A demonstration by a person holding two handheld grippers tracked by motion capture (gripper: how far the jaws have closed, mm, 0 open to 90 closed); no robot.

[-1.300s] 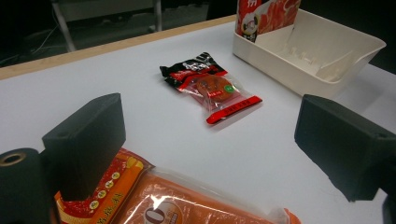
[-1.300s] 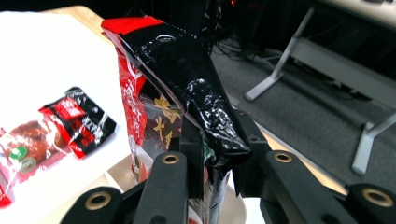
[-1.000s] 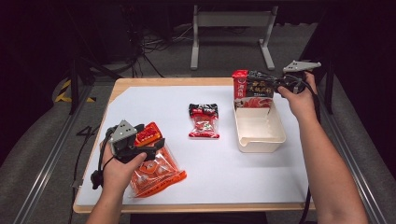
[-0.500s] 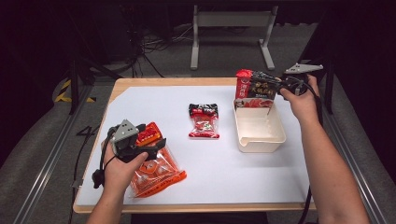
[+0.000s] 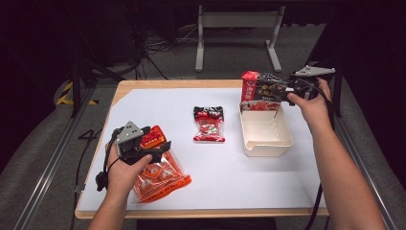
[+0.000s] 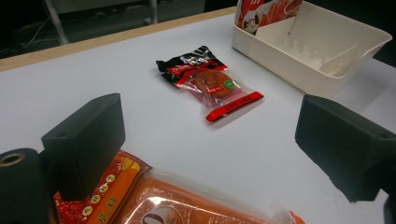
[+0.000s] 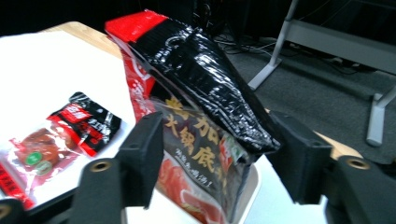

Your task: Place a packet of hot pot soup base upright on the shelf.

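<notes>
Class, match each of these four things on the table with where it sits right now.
Things:
1. black and red pouch
2. small red and black packet
3. orange bag
4. cream tray

Places:
A. middle of the table
B. near edge, under the left hand-held gripper
C. between the right hand-held gripper jaws, above the tray
D. right side of the table

Pairs: 1-C, 2-A, 3-B, 4-D

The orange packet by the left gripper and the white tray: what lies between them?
A small red-and-black snack packet lies flat between the orange packet and the white tray, seen in the high view.
</notes>
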